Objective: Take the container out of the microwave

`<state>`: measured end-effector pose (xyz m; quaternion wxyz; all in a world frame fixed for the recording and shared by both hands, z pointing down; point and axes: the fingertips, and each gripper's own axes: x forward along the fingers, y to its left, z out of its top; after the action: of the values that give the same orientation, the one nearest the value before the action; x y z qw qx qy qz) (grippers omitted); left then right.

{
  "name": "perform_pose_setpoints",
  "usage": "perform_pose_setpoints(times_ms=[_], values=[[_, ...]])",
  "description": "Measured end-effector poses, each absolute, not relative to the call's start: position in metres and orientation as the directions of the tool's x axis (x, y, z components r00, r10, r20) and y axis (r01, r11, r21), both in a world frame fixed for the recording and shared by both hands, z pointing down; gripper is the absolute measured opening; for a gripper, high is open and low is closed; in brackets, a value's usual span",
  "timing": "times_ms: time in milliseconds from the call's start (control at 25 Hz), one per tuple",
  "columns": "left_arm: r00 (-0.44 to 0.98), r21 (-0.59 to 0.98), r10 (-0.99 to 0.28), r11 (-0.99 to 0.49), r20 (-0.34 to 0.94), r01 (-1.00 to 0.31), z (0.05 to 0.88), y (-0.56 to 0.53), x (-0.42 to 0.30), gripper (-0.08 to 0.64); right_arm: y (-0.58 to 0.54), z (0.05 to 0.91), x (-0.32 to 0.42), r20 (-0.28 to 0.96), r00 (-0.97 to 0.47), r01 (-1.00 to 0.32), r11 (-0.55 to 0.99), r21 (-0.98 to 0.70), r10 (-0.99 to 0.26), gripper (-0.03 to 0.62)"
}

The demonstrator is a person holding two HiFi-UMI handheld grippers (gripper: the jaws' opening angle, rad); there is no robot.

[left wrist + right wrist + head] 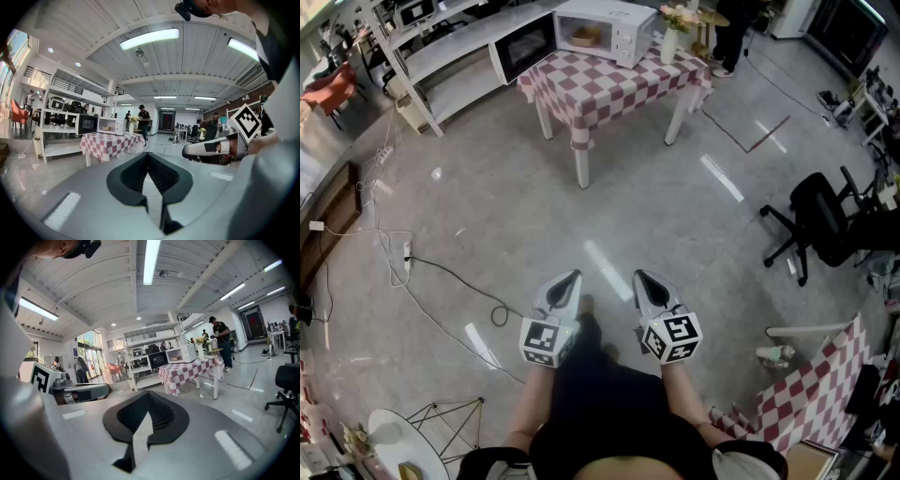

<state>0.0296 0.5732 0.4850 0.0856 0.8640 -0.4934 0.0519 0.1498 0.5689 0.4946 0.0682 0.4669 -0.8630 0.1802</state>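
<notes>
Grippers: two, left gripper (570,281) and right gripper (643,281), jaws of each pressed together on nothing, side by side.
Container (585,37): one, tan, inside the open microwave (624,36), well apart from both grippers.
Microwave: one, white, door (525,44) swung open, on the table (609,84).
Table: one, checked cloth; one vase (668,44) just beside the microwave.
Chair (823,217): one, black, at right.

I hold my left gripper (570,281) and right gripper (643,281) side by side just ahead of my body, both tipped slightly downward, each with jaws pressed together on nothing
</notes>
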Motion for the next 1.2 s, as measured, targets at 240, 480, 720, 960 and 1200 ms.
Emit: perform_pose_setpoints(times_ms=[240,480,720,960,1200], values=[[0.480,0.085,-0.862,-0.472,0.161,-0.877,0.487,0.606,0.025,0.008,0.601,0.494,0.157,0.279,-0.571,-0.820,0.523,-0.232,-0.772,0.000],[0.453,0.059,-0.876,-0.450,0.165,-0.891,0.487,0.624,0.022,0.009,0.619,0.493,0.163,0.274,-0.580,-0.814,0.533,-0.228,-0.767,0.002],[0.446,0.067,-0.882,-0.441,0.150,-0.895,0.484,0.639,0.029,0.008,0.634,0.494,0.166,0.271,-0.592,-0.805,0.544,-0.236,-0.759,0.000],[0.460,0.067,-0.873,-0.456,0.159,-0.888,0.485,0.640,0.029,0.008,0.634,0.490,0.162,0.265,-0.598,-0.800,0.551,-0.237,-0.756,0.001],[0.472,0.069,-0.867,-0.467,0.158,-0.882,0.485,0.627,0.029,0.008,0.617,0.489,0.162,0.258,-0.589,-0.807,0.543,-0.233,-0.766,0.001]])
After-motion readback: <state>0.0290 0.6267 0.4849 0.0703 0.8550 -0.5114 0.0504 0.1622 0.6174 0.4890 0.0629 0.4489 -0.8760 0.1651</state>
